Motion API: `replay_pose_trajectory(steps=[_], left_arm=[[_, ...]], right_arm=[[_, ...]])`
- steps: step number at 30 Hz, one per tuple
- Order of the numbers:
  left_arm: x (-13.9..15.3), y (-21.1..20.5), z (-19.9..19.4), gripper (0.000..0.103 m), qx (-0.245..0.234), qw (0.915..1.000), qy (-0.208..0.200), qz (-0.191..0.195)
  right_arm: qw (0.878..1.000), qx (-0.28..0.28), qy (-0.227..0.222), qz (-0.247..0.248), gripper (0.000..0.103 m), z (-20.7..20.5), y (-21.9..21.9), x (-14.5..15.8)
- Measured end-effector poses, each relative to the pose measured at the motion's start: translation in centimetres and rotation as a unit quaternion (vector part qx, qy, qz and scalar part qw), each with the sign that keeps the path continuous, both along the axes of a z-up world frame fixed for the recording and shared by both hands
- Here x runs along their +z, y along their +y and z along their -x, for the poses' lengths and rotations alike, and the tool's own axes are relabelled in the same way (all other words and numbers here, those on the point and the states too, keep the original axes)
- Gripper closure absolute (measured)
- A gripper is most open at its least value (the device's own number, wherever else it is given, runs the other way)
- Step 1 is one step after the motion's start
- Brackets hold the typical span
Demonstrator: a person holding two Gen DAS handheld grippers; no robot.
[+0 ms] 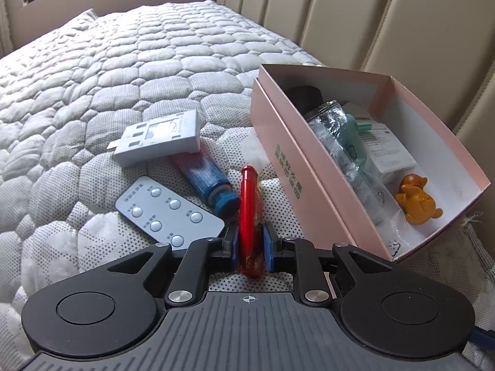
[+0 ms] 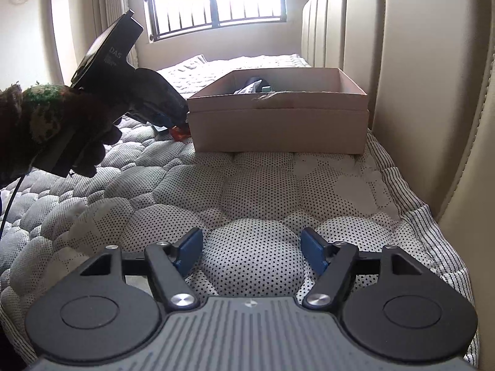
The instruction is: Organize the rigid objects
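**Red tube caught between the left claw's pads beside the pink box**

Left wrist view: the left gripper (image 1: 251, 241) stands narrow, its blue pads pressed on both flanks of a glossy red tube (image 1: 249, 216). The tube's long axis runs straight ahead of the claw, rounded tip pointing away over the quilted mattress (image 1: 92, 92), near end cut off behind the claw's body. Just left of the claw lies a grey remote control (image 1: 167, 213); ahead and left, a blue tube (image 1: 205, 179) with its cap toward the claw, half tucked under a white carton (image 1: 161, 137). Right of the claw sits an open pink box (image 1: 297, 167) holding an orange toy figure (image 1: 416, 201), a clear wrapped item, a teal piece and a white packet; a dark object at its far end is hard to make out.

Right wrist view: the right gripper (image 2: 251, 252) stands wide over bare mattress, nothing between its pads. Ahead is the pink box (image 2: 278, 126), contents mostly hidden by its wall. Ahead and left, a gloved hand (image 2: 62, 130) holds the other gripper, whose tip hides all but a sliver of red.
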State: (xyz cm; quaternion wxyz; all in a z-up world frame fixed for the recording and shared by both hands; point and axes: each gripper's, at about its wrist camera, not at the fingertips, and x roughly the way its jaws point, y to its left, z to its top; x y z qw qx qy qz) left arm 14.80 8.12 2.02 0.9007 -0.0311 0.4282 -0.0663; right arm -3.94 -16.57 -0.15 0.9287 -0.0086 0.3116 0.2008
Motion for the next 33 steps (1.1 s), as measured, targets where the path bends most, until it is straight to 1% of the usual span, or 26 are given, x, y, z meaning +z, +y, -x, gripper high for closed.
replay_pose_trajectory(steps=[4,6,9,13,18,21,24,29,31,33], left_arm=[[-0.2,0.1,-0.2,0.085,0.006,0.9999,-0.004,0.012],[-0.1,0.2,0.0,0.088,0.005,0.9999,-0.006,0.014],[0.3,0.6,1.3,0.09,-0.003,0.9996,-0.015,0.025],[0.7,1.5,4.8,0.09,-0.022,0.9992,-0.022,0.025],[1.3,3.6,10.3,0.091,-0.026,0.998,-0.03,0.048],[1.6,4.4,13.4,0.091,-0.025,0.9984,-0.035,0.037],[1.8,5.5,15.5,0.091,-0.023,0.9986,-0.038,0.029],[1.6,7.7,17.3,0.091,-0.013,0.9975,-0.041,0.056],[1.5,8.6,17.8,0.091,-0.005,0.9962,-0.047,0.073],[1.3,9.4,18.3,0.091,0.009,0.9938,-0.055,0.096]], right_arm=[[1.0,0.0,0.0,-0.001,0.032,0.0,0.0,0.0],[1.0,0.001,0.003,-0.002,0.032,-0.1,-0.1,0.1],[1.0,0.001,0.01,0.001,0.033,-0.5,0.0,0.7],[1.0,0.0,-0.007,0.016,0.033,-0.5,0.4,2.2],[0.999,0.007,-0.029,0.036,0.033,-1.5,1.7,4.3],[0.998,0.02,-0.035,0.042,0.033,-2.3,3.3,5.5],[0.996,0.043,-0.048,0.053,0.032,-2.6,5.4,6.4],[0.993,0.079,-0.052,0.064,0.033,-3.8,9.3,7.6],[0.992,0.088,-0.057,0.07,0.033,-4.4,10.6,8.2],[0.993,0.092,-0.047,0.063,0.033,-5.5,11.5,8.6]])
